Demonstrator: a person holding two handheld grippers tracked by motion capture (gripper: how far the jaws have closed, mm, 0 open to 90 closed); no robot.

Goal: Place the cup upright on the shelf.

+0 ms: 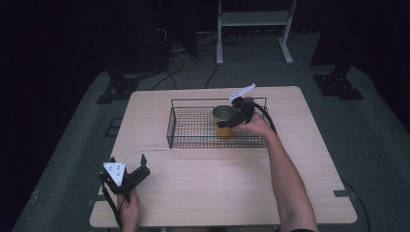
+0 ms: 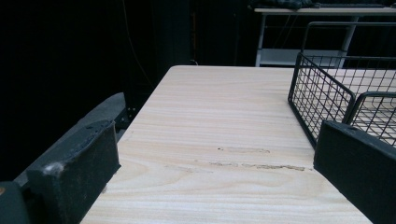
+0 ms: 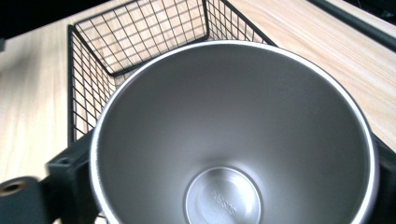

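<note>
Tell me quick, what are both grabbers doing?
Left gripper: open, holding nothing, over the table.
Right gripper: closed on the cup, in the basket.

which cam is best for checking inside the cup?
Right gripper view: it looks straight down into the cup, showing a bare steel bottom. The high view shows it from the side, upright in the wire basket, held by the right claw. The left gripper view catches the basket's corner.

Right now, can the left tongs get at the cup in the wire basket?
Probably not without moving. The left tongs sit open at the near left corner of the table, apart from the wire basket. The right tongs already clamp the cup.
</note>
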